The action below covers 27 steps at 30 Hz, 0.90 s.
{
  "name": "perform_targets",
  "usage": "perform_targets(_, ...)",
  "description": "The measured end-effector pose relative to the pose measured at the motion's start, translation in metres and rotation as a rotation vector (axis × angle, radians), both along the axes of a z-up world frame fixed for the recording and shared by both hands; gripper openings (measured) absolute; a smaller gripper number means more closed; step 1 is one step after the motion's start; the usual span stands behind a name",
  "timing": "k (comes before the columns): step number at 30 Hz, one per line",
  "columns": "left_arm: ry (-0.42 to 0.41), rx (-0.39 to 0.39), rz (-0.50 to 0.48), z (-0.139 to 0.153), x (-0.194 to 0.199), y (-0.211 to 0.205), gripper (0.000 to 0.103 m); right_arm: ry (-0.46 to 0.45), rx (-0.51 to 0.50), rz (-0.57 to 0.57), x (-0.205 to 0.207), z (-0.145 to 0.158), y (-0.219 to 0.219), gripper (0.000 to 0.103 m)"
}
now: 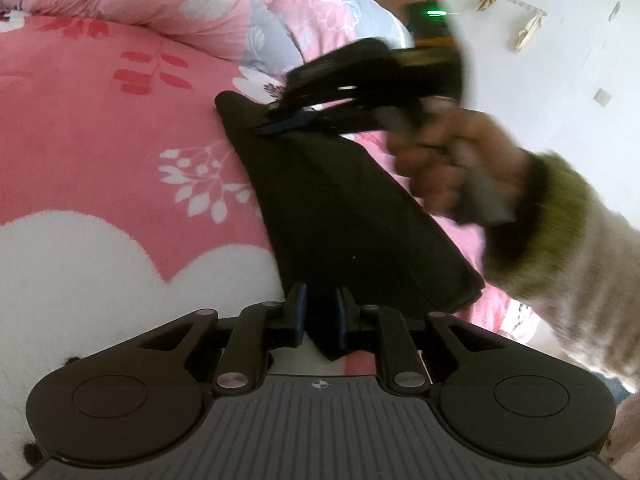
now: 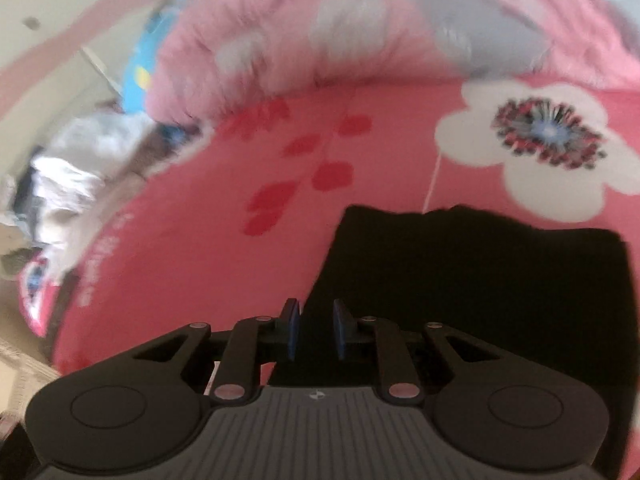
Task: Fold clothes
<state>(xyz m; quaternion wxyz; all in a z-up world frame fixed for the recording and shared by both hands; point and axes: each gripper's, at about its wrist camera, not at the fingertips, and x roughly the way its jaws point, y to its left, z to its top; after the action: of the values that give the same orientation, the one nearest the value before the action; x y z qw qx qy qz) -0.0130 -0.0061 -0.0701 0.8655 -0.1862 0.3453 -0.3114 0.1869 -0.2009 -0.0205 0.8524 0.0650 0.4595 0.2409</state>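
I have the dark, nearly black cloth garment (image 1: 344, 216) stretched in a long narrow band across the pink flowered bedsheet (image 1: 100, 128). My left gripper (image 1: 320, 312) has its blue pads pinched on the near end of the band. My right gripper (image 1: 276, 124) sits at the far end with its tips on the cloth; that picture is smeared, but in its own view the cloth fills the gap between the pads (image 2: 340, 328), so I judge it clamped too. The band looks doubled lengthwise, with layered edges at the near right corner. To my eye, bringing the ends together remains.
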Motion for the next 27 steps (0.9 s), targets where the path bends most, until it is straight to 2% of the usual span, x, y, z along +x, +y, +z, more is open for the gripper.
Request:
perform_targets(3,-0.002,-0.015,-0.011,-0.002,0.000,0.003,0.015,0.001,-0.049,-0.061,0.034,-0.018,0.010,0.016)
perform_targets(6,0.000,-0.030,-0.017,-0.004,-0.001,0.005,0.015,0.002,0.004,-0.115,0.058,-0.024,0.005,0.014)
perform_targets(9,-0.004,-0.034,-0.018,-0.004,-0.003,0.006,0.015,-0.011,-0.018,-0.194,0.076,-0.029,0.001,0.014)
perform_targets(12,-0.007,-0.035,-0.016,-0.004,-0.006,0.007,0.015,0.028,0.068,-0.268,0.085,-0.033,-0.012,0.014)
perform_targets(16,-0.008,-0.038,-0.017,-0.005,-0.006,0.007,0.015,-0.055,0.063,-0.218,0.057,-0.004,-0.012,0.016)
perform_targets(24,-0.011,-0.003,-0.002,0.000,-0.012,0.006,0.015,-0.037,-0.023,-0.129,0.028,0.003,-0.001,0.016)
perform_targets(27,-0.007,0.015,0.008,0.000,-0.017,0.006,0.015,-0.035,0.071,-0.145,0.012,0.012,-0.018,0.017)
